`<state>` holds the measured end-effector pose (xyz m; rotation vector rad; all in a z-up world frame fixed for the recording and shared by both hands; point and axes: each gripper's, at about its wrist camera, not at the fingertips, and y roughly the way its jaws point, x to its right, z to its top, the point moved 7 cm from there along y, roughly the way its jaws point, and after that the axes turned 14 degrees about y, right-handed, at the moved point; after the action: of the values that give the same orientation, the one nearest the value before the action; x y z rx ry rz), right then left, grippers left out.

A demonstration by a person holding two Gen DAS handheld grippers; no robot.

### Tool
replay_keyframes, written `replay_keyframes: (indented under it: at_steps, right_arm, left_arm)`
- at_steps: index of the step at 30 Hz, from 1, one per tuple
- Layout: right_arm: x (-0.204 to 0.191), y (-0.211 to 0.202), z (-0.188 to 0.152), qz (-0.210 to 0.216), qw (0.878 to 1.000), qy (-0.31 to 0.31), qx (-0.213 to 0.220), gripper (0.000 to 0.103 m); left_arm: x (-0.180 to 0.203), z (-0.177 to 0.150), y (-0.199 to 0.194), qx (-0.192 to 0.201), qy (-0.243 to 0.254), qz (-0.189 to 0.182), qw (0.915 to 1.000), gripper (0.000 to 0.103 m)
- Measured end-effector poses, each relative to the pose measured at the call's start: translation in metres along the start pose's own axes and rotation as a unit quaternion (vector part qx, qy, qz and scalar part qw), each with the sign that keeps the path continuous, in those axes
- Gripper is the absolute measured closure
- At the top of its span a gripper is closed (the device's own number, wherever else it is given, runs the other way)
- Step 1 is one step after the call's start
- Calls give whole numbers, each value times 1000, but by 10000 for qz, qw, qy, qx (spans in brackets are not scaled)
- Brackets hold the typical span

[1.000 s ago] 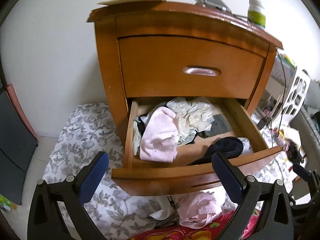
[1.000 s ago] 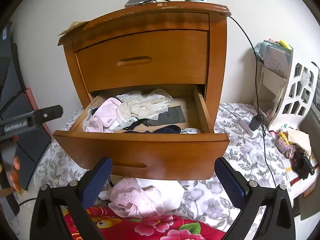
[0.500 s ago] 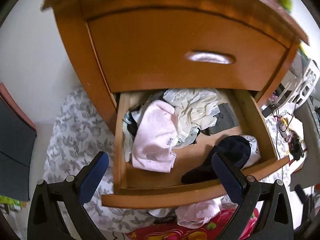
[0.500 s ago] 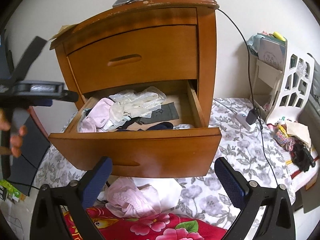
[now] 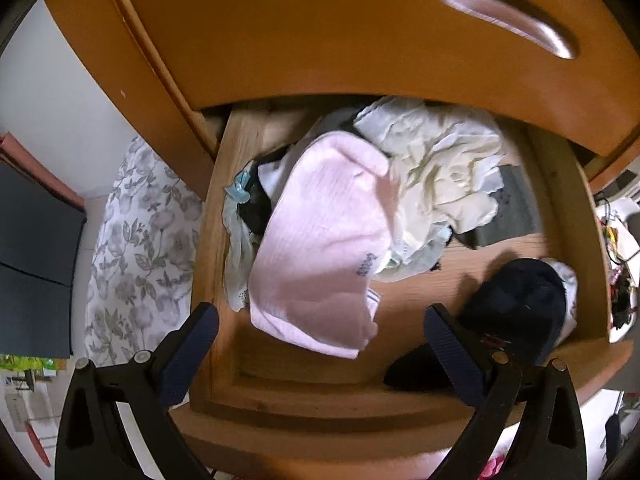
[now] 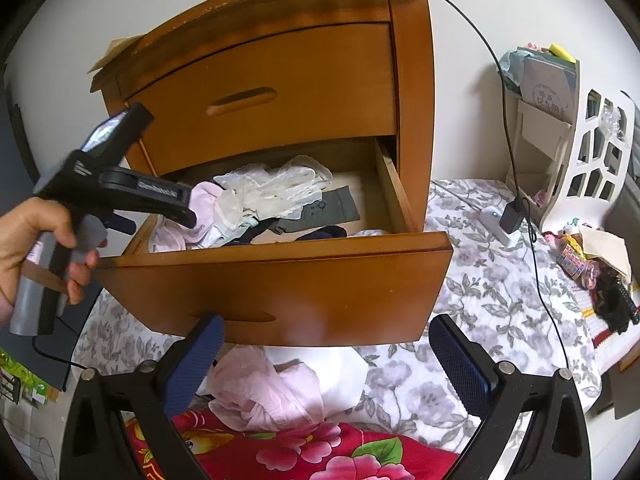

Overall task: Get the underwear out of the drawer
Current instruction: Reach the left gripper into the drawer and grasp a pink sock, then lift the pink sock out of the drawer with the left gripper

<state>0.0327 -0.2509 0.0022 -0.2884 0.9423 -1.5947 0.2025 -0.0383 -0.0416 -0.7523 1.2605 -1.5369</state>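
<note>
Left gripper point(image 5: 320, 344) now lower over drawer point(image 5: 304, 404), fingers point(image 5: 192, 344) spread wide, empty, above pink underwear point(image 5: 320, 248).

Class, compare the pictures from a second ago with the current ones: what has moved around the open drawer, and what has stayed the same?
The left gripper has come forward and down over the open drawer, open, above the pink garment. The right gripper stayed low before the drawer front, open. Nothing has been gripped; the pink garment, white lace pieces and dark bundle lie as before.
</note>
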Motion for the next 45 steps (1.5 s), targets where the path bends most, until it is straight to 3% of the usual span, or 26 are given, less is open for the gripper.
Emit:
replay_keyframes:
  at_steps: [3, 10, 13, 22, 33, 40, 45]
  right_arm:
    - [-2, 1, -2, 15, 10000, -25, -23, 0]
    - [-6, -1, -4, 61, 9999, -101, -39, 0]
    - [-6, -1, -4, 62, 9999, -101, -41, 0]
    - [-9, -4, -6, 76, 9999, -131, -34, 0]
    - [-12, -8, -6, 97, 9998, -150, -10, 0]
    - [-14, -13, -6, 122, 9998, -159, 44, 0]
    - [-16, -17, -6, 152, 9997, -175, 70, 0]
  left_arm:
    - [-1, -1, 7, -77, -21, 34, 10000, 19]
    - [-11, -4, 19, -113, -249, -147, 9995, 43]
    - [-13, -3, 19, -24, -294, -197, 9994, 51]
    - [-22, 2, 3, 353, -235, 100, 9991, 80]
    - [-23, 10, -56, 1333, -170, 338, 9904, 87]
    - [-23, 12, -109, 2166, -79, 556, 9747, 87]
    - [-19, 7, -152, 2720, -77, 413, 9614, 87]
